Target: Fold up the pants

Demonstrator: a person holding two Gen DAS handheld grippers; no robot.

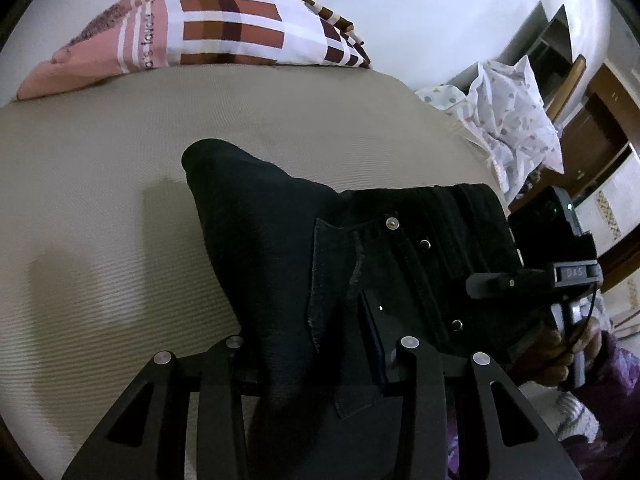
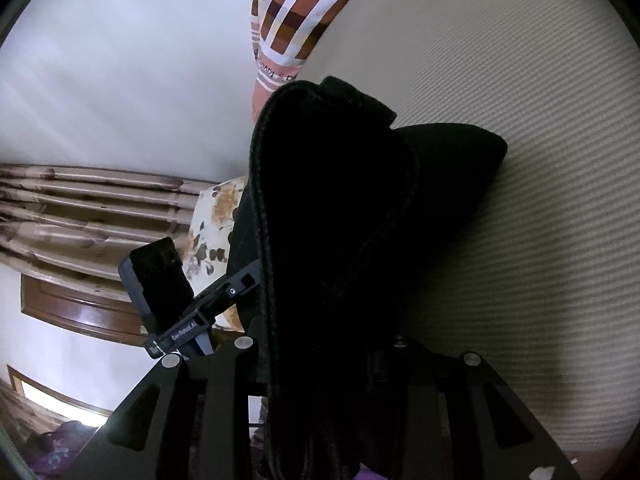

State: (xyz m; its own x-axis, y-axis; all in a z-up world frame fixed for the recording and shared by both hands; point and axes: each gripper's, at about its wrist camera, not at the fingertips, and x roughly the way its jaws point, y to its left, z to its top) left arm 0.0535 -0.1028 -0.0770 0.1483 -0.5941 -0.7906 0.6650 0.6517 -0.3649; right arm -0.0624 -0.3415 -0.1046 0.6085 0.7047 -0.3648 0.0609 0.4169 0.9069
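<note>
Pants (image 1: 280, 248) x1, black, pinched in both grippers, L (image 1: 316, 364) + R (image 2: 320, 360), above bed (image 1: 100, 184).

White wall (image 1: 420, 12) behind bed; beige ribbed mattress (image 1: 100, 200) under checked pillow (image 1: 224, 32) in brown, pink, white. Crumpled spotted white cloth (image 1: 508, 120) at bed edge. Dark wooden cabinet (image 1: 592, 128) beyond. Brownish striped curtain (image 2: 80, 204), wooden frame (image 2: 72, 304) below it.

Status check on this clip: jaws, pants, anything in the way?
Left gripper and right gripper both shut on black pants. Pants lifted off beige bed. Patterned pillow well clear.
</note>
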